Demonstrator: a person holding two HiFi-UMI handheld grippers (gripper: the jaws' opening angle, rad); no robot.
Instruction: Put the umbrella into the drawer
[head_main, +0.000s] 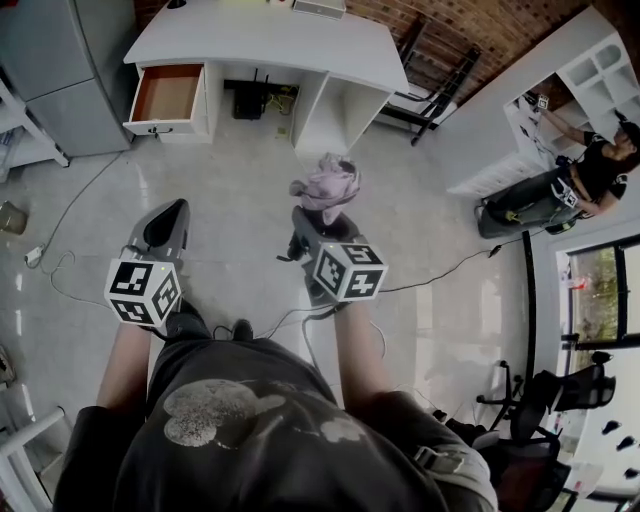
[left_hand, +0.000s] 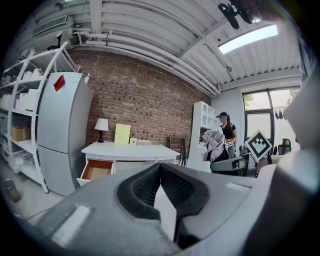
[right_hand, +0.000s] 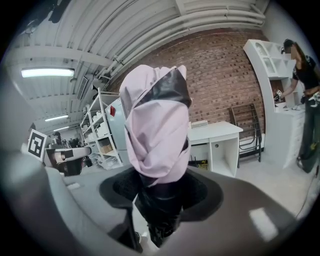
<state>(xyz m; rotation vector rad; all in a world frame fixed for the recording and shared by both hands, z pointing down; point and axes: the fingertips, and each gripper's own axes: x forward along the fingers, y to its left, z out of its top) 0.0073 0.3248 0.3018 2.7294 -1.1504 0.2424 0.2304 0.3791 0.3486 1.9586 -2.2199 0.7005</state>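
One pink umbrella (right_hand: 156, 125) is clamped by the fingers of the right gripper (right_hand: 160, 192). The fingers of the left gripper (left_hand: 160, 167) are pressed together, empty. One drawer (head_main: 167, 93) is seen open.

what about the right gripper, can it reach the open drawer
Probably not: the drawer is open but far across the floor from the right gripper, shut on the umbrella. The way looks free.

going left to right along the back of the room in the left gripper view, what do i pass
shelves → fridge → lamp → yellow card → umbrella → marker cube
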